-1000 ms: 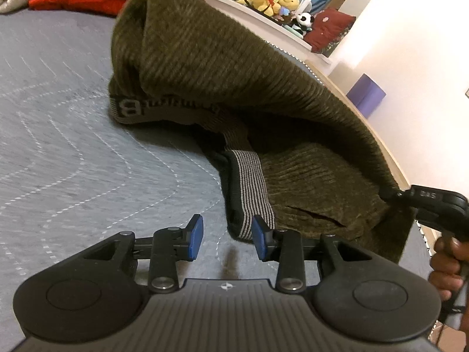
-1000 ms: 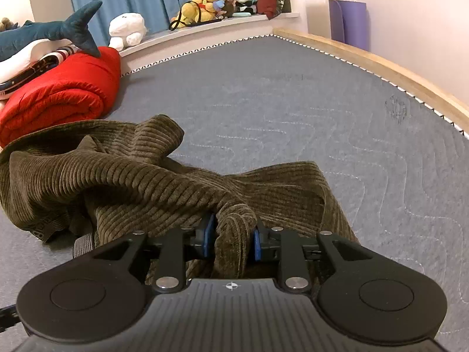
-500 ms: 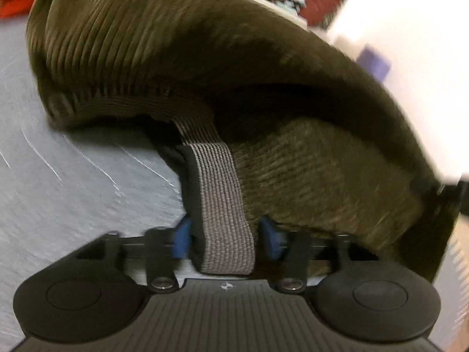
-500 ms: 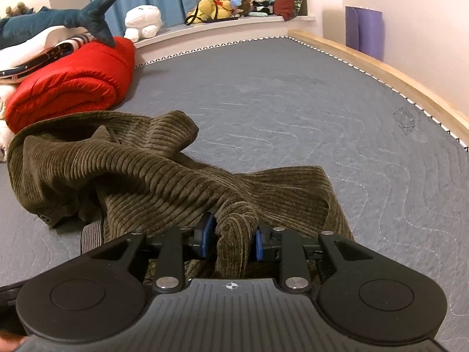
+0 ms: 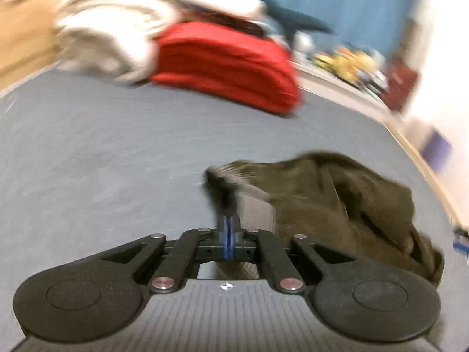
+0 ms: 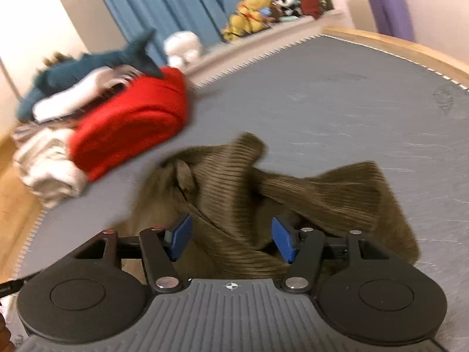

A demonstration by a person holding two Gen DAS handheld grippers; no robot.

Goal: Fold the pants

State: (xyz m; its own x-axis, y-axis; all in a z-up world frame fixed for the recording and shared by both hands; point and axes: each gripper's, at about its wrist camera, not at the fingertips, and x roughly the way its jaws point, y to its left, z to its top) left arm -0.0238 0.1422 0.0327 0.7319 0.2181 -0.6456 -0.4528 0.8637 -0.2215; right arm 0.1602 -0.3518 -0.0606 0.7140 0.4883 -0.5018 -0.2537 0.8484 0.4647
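**Pants bunched on the bed, one tool clenched, the other letting go**

Pants (image 6: 263, 193) of olive-brown corduroy lie crumpled in a heap on the grey quilted bed (image 6: 351, 102), ribs running in several directions. From the right wrist view the cloth sits directly ahead of and under the right tool (image 6: 231, 234), whose blue pads are opening; fabric lies between them but they do not press on it. The left wrist view, badly blurred, shows what the other does not: a striped grey waistband (image 5: 258, 208) at the heap's near edge. The left tool (image 5: 228, 234) is clenched, pads together; whether a sliver of cloth is caught I cannot tell. The heap lies ahead and to its right. Beyond, a red blanket (image 6: 132, 123) rests beside white bedding (image 5: 111, 29).
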